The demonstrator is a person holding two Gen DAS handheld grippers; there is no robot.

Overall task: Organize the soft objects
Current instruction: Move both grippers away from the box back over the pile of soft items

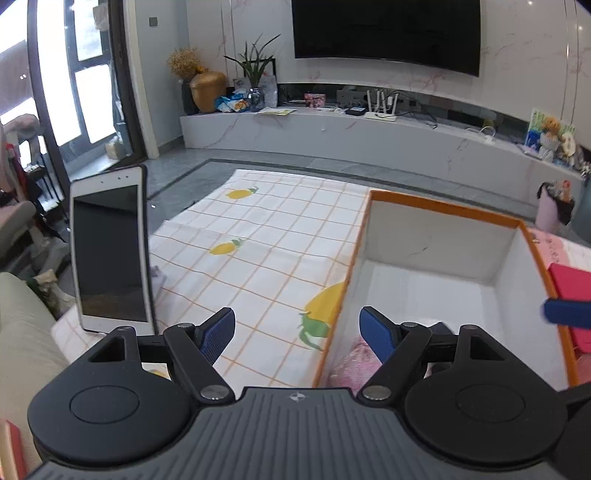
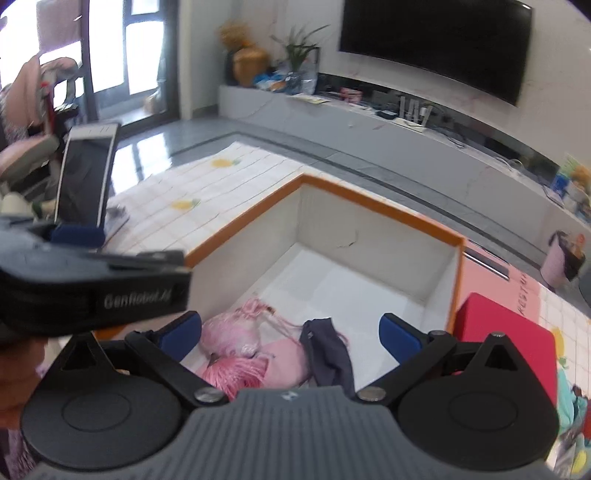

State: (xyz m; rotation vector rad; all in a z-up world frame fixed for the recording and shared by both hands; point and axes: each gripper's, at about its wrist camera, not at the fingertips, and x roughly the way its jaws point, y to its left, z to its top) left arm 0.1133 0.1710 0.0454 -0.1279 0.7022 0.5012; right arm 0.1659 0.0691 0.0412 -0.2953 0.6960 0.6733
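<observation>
Pink tasselled soft pieces [image 2: 236, 354] and a crumpled dark navy cloth [image 2: 327, 354] are lying together inside the orange-rimmed white box [image 2: 373, 203].

Home living room: wall-mounted television [image 1: 386, 31], houseplant [image 1: 255, 66].

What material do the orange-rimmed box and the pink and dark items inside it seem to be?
Orange-rimmed box: probably matte cardboard; thin, flat white walls, a small scuff. Pink items: fabric and seemingly yarn; fine strands, soft bulges. Dark item: limp cloth, likely knit; it lies crumpled in folds.
</observation>
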